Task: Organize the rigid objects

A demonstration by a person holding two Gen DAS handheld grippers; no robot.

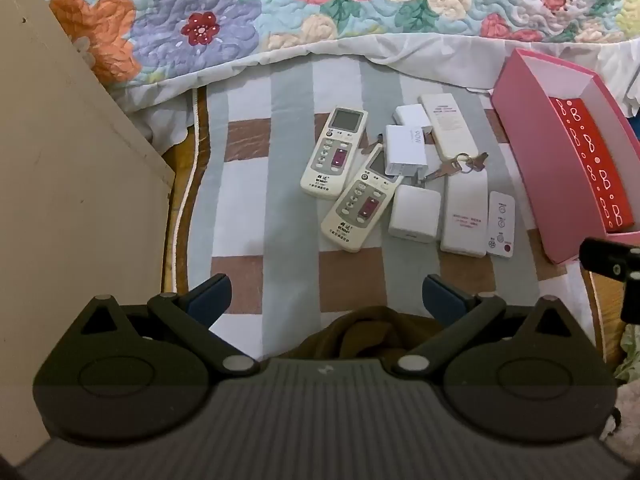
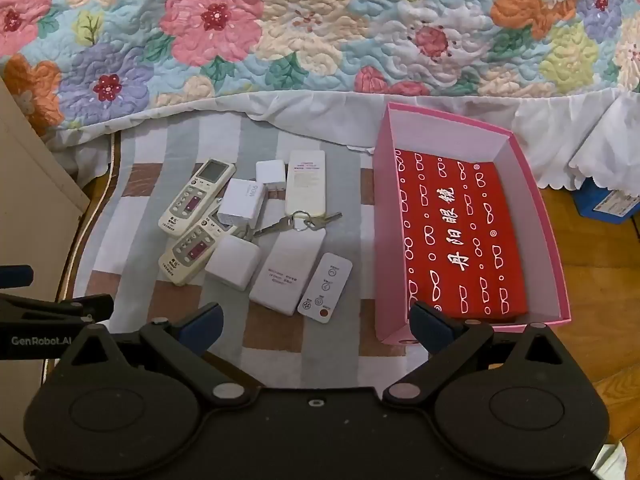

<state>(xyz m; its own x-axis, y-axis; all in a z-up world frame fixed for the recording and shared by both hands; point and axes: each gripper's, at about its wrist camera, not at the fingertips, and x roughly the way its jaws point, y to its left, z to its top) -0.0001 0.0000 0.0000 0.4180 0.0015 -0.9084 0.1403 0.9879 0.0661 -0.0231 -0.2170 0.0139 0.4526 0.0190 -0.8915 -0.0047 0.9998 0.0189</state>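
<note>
Both claws sit low and near, each spread wide with nothing between the fingers: left claw (image 1: 326,294) over a brown fabric lump (image 1: 370,330) at the bottom of its view, right claw (image 2: 316,322) over the striped mat (image 2: 280,344). Open mat lies between the claws and the clutter, more of it on the left side toward the beige cabinet (image 1: 60,160), which walls off that edge. Far edge is blocked by the floral quilt (image 2: 320,40) hanging with its white frill down onto the mat. On the right, the pink box (image 2: 382,240) stands open, a red printed case (image 2: 460,240) lying flat inside; its near corner is just beside the right claw's right finger. Clutter sits mid-mat, packed close: two cream AC remotes (image 2: 196,196) side by side, the nearer one partly under a white 90W charger (image 2: 242,202); a second small white charger (image 2: 271,174) behind it; a white square adapter (image 2: 234,262) touching the near remote; a cream remote lying face down (image 2: 306,188) at the back; a white one face down (image 2: 286,272) in front; a slim white remote with a red button (image 2: 326,286) beside that, closest to the box. Key ring with keys (image 2: 298,220) lies across the gap between the two face-down remotes, partly tucked under the chargers. Label print is too small to read. Wood floor (image 2: 592,300) shows right of the box, with a blue box (image 2: 604,200) cut off at the edge.
</note>
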